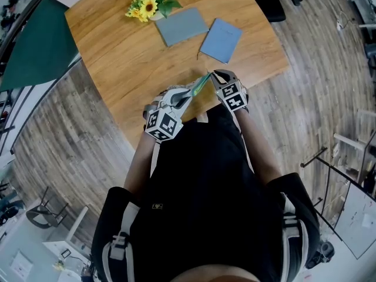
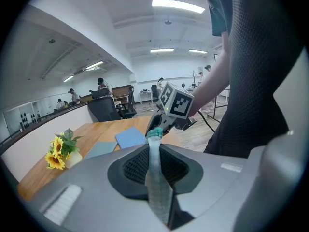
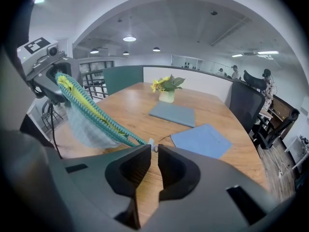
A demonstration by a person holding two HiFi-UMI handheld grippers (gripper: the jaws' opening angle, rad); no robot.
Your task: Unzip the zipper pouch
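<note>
Tabletop of round, light-brown wood (image 1: 117, 57) carries a flat grey-blue fabric case (image 1: 182, 25), a flat blue fabric case (image 1: 222, 40) and a small pot of yellow sunflowers (image 1: 150, 3), all well apart from the work. The person stands at the near edge and holds the pale teal mesh zipper pouch (image 1: 200, 86) in the air above that edge, stretched between the two grippers. The left gripper (image 2: 153, 153) is clamped flat on the mesh at one end. The right gripper (image 3: 154, 148) has its jaws pinched almost together on the small pale zipper pull (image 3: 152, 144) at the opposite end. From the right gripper, the pouch's long axis runs up and to the left toward the left gripper. Two rows of teal zipper teeth (image 3: 91, 108) lie parted along it, with a yellow strip between them. Judgement: the zipper appears largely open. Any travel left lies along that axis, away from the left gripper, so the right gripper pulls while the left anchors.
</note>
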